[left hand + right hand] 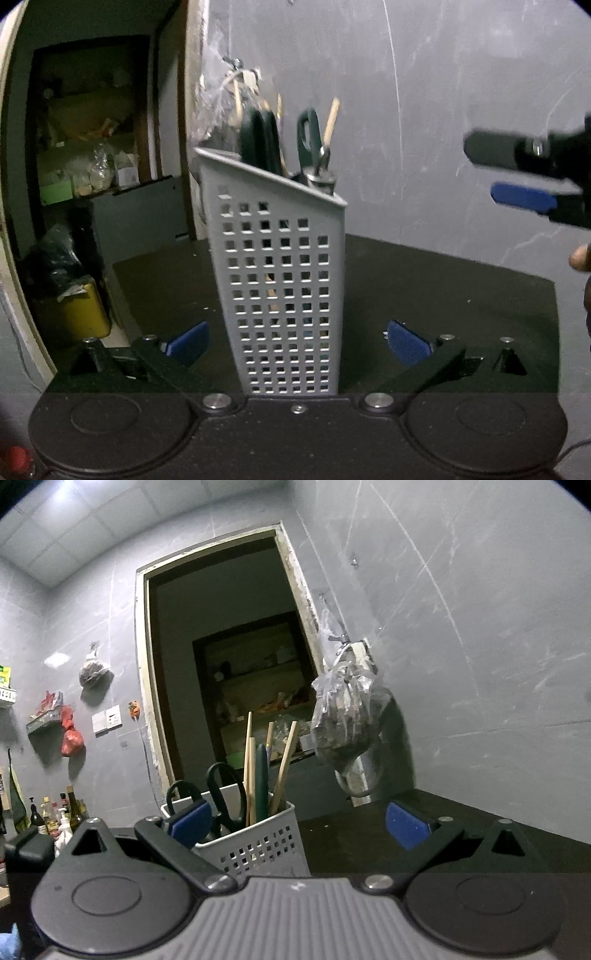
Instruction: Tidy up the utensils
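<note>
A grey perforated utensil holder (280, 288) stands upright on the dark counter (443, 295), close in front of the left wrist camera. Scissors (306, 140) with dark handles, wooden chopsticks (330, 122) and other handles stick out of its top. My left gripper (297, 347) is open wide, and the holder stands between its blue pads (186, 345) without touching them. My right gripper (297, 825) is open too, with nothing between its fingers. The holder (258, 842) sits just behind its left pad. From the left wrist view, the right gripper (480, 173) hovers to the holder's right, above the counter.
A plastic bag (347, 716) hangs from a tap on the grey tiled wall behind the holder. An open doorway (229, 664) leads to cluttered shelves. Bottles (55, 816) stand at far left. A yellow bin (77, 314) sits on the floor beyond the counter's left edge.
</note>
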